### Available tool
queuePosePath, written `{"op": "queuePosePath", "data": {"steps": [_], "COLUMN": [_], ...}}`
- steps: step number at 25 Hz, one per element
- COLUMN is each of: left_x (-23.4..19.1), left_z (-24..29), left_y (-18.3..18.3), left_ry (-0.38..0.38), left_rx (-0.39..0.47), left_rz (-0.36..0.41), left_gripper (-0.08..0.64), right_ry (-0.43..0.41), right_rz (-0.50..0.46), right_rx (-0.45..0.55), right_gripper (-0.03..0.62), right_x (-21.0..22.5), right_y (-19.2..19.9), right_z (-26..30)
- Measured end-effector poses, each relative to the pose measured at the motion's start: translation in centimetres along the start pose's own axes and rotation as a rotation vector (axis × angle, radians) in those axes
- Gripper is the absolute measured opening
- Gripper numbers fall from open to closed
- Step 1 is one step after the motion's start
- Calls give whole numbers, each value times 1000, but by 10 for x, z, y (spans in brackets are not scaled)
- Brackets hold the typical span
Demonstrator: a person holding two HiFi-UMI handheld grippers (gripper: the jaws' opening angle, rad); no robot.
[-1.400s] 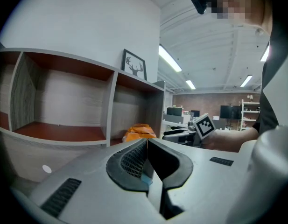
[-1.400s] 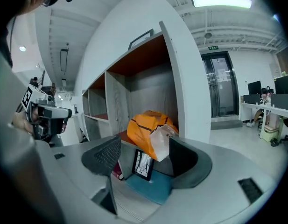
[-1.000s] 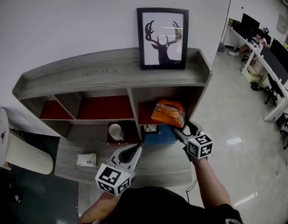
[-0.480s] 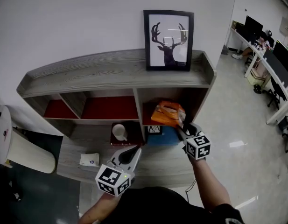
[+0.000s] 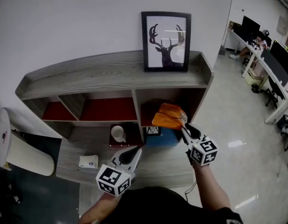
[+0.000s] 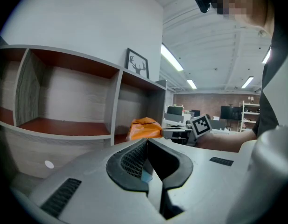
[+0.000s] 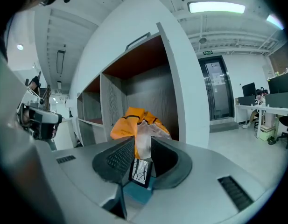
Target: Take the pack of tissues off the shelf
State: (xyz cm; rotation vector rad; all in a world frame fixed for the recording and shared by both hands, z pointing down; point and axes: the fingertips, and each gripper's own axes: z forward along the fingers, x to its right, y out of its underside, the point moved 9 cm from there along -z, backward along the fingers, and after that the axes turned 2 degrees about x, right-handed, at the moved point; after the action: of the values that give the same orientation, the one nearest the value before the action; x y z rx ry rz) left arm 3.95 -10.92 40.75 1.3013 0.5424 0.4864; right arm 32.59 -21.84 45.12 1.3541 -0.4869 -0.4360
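The right gripper [image 5: 183, 124] is clenched on the pack of tissues [image 5: 168, 116]. Its jaws have just been closing, and in the right gripper view [image 7: 142, 142] both pads press the near end of the pack [image 7: 127, 124], where the orange wrapper gives way to a whitish, crumpled part. The rest of the pack sticks out past the jaw tips, towards the shelf [image 5: 101, 73]. It sits at the mouth of the upper right-hand compartment; whether it touches the compartment's board cannot be told.

The left gripper [image 5: 136, 149] is held lower and to the left over the worktop [image 5: 158, 166]. Its jaws are closed on nothing, with the tips meeting in the left gripper view [image 6: 147, 143]. From there the pack [image 6: 144, 128] shows beyond the tips, well apart from them.

No print can be read on the orange wrapper. A white packet [image 5: 88, 161] on the worktop carries a small mark too small to read. A white mug [image 5: 117, 133] stands in the lower middle bay, a blue box [image 5: 163, 137] under the pack, and a framed deer picture [image 5: 166, 41] on top of the shelf.
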Motion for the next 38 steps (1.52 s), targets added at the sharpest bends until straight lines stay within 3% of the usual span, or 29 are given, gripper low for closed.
{"op": "queuePosePath", "data": {"steps": [10,18,28,38], "left_x": [-14,-20,-21,-21], "left_z": [-4,-1,1,-1], "left_y": [-7,-5,0,13], "left_ry": [-2,21,45,32], "left_rx": [21,18,4,-17], "left_rz": [2,1,-12,-42], "left_gripper": [15,15,15,15], "right_ry": [-36,-77,-74,-99], "right_rz": [48,116,173,135], "right_rx": [57,65,-10,-137], "right_gripper": [94,78,74,72], "right_x": [-25,-41,-52,-45], "right_y": [-18,-3,29,73], "right_z": [-39,-64,-71,-49]}}
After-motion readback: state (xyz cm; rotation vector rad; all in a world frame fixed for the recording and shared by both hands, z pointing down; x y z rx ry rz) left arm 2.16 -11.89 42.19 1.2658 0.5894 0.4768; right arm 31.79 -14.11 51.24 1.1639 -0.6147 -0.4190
